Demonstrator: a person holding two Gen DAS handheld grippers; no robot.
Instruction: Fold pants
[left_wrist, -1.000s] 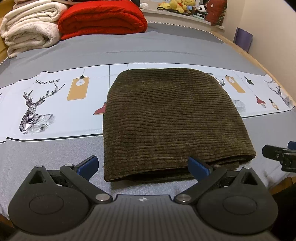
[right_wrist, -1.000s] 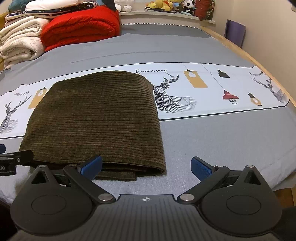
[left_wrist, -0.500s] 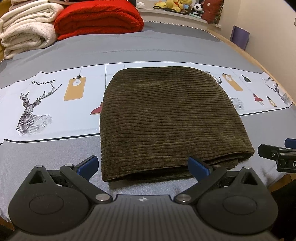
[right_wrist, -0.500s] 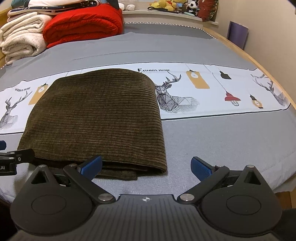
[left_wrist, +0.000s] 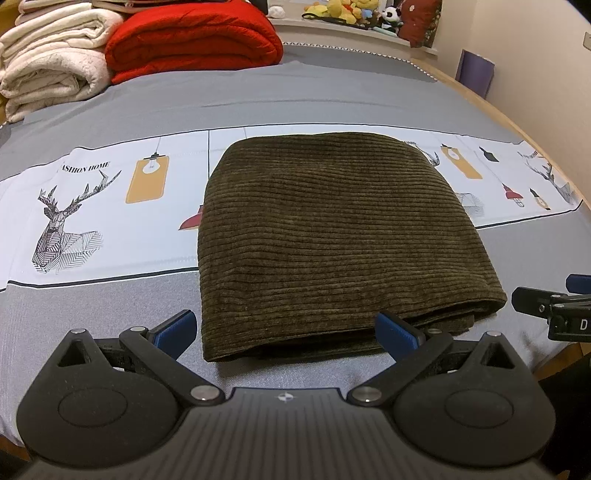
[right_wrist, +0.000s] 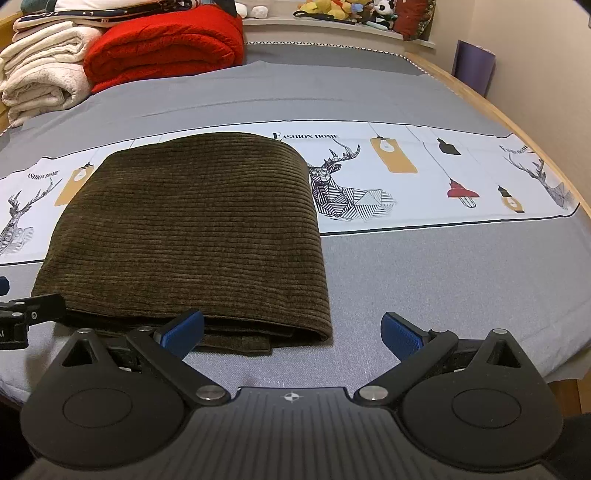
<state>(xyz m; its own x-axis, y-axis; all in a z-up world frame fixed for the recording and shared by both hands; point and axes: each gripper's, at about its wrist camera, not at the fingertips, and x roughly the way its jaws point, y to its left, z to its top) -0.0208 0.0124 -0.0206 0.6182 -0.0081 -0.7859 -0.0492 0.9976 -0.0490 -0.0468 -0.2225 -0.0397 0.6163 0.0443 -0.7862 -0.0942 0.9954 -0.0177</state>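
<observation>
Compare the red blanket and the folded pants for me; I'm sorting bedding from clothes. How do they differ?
The red blanket is bright, puffy and thick; the folded pants are dark olive, ribbed and lie low. The blanket sits at the bed's far end beside a cream blanket; the pants lie near, across the printed band. Both are folded and rest on the bed.

Warm, fairly dim indoor light is falling evenly, casting only a soft shadow under the folded pants (left_wrist: 332, 236). Fisheye distortion is bending the bed (right_wrist: 461, 277) edges; corners are darkening, focus staying sharp.
</observation>
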